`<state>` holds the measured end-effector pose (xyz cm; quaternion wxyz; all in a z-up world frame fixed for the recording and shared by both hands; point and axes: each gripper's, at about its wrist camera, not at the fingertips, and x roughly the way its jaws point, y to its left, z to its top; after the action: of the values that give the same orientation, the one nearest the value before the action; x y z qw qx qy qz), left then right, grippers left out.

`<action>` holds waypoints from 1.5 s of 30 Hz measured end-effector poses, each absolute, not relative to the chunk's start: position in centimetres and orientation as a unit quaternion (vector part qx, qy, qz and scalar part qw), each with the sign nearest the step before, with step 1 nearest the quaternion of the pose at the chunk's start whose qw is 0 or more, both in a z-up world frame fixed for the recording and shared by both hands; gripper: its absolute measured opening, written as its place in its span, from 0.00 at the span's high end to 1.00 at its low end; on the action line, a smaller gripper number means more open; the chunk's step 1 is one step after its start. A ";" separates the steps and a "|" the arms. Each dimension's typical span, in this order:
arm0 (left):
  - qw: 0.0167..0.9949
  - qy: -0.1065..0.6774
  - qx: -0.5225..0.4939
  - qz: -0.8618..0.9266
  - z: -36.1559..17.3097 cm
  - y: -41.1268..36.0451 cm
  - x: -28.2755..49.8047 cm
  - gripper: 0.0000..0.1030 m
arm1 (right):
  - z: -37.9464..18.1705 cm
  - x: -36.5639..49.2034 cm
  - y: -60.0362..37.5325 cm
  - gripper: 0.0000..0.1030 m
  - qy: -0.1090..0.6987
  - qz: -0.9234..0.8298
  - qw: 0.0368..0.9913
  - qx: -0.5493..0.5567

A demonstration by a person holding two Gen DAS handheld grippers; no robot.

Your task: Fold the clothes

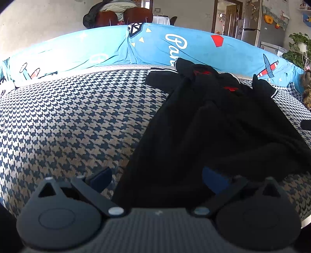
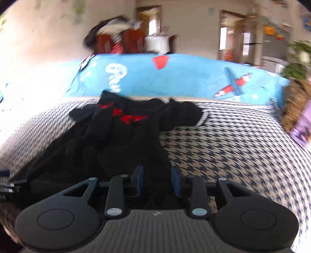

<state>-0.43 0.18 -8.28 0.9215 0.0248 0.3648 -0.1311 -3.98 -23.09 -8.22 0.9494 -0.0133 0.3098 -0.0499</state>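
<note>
That crumpled black knit garment with red marks (image 2: 116, 136) looks soft and floppy, so I'd pinch its near hem just ahead of the empty, part-open right gripper (image 2: 157, 180); the left gripper (image 1: 157, 179) is spread wide over it.

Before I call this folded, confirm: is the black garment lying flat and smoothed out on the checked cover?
No. The black garment lies crumpled in ridges on the checked cover, one striped cuff flopped aside.

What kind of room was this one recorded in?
Most likely a home living and dining room. A black garment lies on a houndstooth sofa seat with a blue cartoon-print cover on its back; behind stand wooden chairs, a fridge with magnets, and a houseplant.
</note>
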 end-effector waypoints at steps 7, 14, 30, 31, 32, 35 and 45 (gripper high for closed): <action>0.922 0.364 0.019 -0.128 -8.3 0.2 -0.1 0.00 | -9.4 0.2 -25.2 0.69 0.354 -0.014 0.935 -0.009; 0.923 0.365 0.014 -0.125 -8.4 0.2 0.4 0.00 | -11.1 2.4 -25.6 0.81 0.383 -0.009 0.923 -0.030; 0.920 0.377 0.004 -0.103 -8.9 0.6 1.3 0.00 | -9.3 4.0 -30.9 0.96 0.296 -0.172 0.939 0.028; 0.920 0.378 0.006 -0.102 -8.9 0.5 1.3 0.00 | -9.4 4.3 -31.4 0.96 0.308 -0.173 0.934 0.046; 0.920 0.378 0.007 -0.102 -8.9 0.5 1.3 0.00 | -9.5 4.5 -31.8 0.95 0.319 -0.179 0.929 0.058; 0.920 0.380 0.009 -0.094 -8.9 0.6 1.4 0.00 | -9.0 3.9 -32.5 0.84 0.314 -0.184 0.928 0.083; 0.924 0.373 -0.018 -0.086 -8.1 2.0 1.3 0.00 | -7.5 -0.9 -34.5 0.67 0.301 -0.197 0.924 0.127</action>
<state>1.35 1.99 -8.06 0.9238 -0.0178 0.3727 -0.0859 -0.88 -34.45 -7.54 0.9243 0.1270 0.3014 -0.1968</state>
